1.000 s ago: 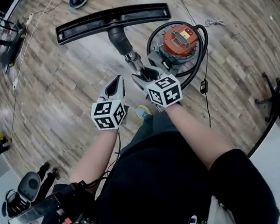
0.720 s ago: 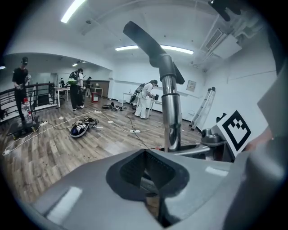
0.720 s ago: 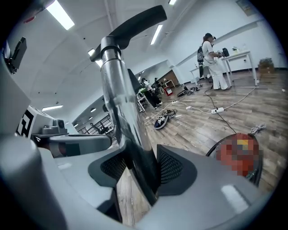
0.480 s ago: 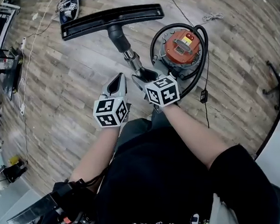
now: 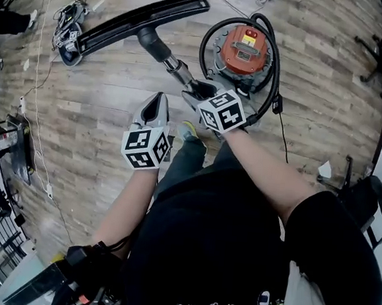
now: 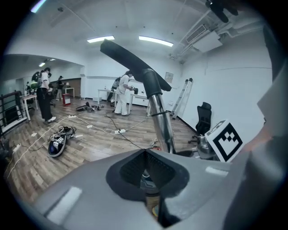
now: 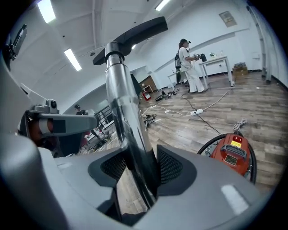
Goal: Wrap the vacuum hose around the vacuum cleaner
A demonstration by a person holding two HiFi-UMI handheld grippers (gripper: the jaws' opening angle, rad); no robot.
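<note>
The vacuum cleaner [image 5: 243,50] has an orange-red top and stands on the wood floor, with its black hose [image 5: 275,69] looped round the body. A metal wand [image 5: 178,68] runs from it up to the long black floor nozzle [image 5: 143,17]. My right gripper [image 5: 200,91] is shut on the wand [image 7: 130,134], which passes between its pads. The vacuum cleaner [image 7: 234,152] shows low on the right in that gripper's view. My left gripper [image 5: 157,100] hangs just left of the wand [image 6: 159,117], shut with nothing in it.
A tangle of cables [image 5: 69,28] lies near the nozzle's left end. A thin power cord [image 5: 282,133] trails from the cleaner. A dark chair [image 5: 373,194] stands at the right. People [image 6: 121,92] work at tables in the background, near a ladder [image 6: 184,96].
My right gripper keeps its hold on the wand and the left stays beside it. The head view has swung, so the nozzle and cleaner sit a little higher in the picture.
</note>
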